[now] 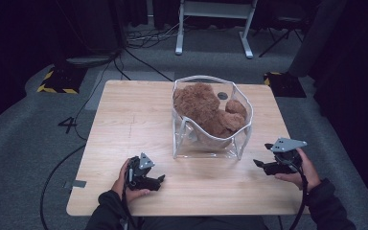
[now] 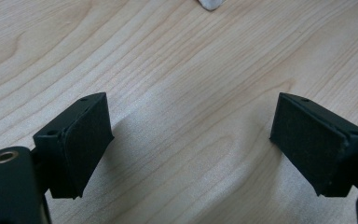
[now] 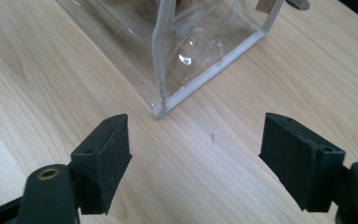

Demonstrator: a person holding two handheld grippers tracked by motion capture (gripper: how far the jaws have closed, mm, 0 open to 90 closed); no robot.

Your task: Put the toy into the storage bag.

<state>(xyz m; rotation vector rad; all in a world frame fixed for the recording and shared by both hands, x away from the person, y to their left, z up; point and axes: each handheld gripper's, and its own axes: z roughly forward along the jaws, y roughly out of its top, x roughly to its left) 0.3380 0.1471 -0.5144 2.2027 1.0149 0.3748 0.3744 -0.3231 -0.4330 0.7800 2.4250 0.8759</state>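
Left gripper point(image 1: 159, 181) — black, two-jawed, held in the person's left hand point(image 1: 127, 184) — is sitting low near the front edge of the pale wooden table point(image 1: 124, 124), left of centre. In the left gripper view its jaws are standing apart with bare wood grain between them, gripping nothing; a small whitish corner of something is poking in at the top edge, too little of it to name.

Toward the middle, and reaching back to the far edge, the clear plastic bag with white piping point(image 1: 212, 143) is standing upright with its mouth open. A brown plush teddy bear point(image 1: 206, 109) is lying inside it, filling the upper part. A small dark round disc point(image 1: 223, 96) is showing on the table beyond the bag.

Right gripper point(image 1: 263, 155) — same black build, a grey three-cornered plate on top — is hovering near the right edge in the person's right hand point(image 1: 299, 170), jaws pointing toward the bag's front right corner. In the right gripper view the jaws are spread wide and holding nothing, with the bag point(image 3: 200, 51) corner just ahead of them, not touching.
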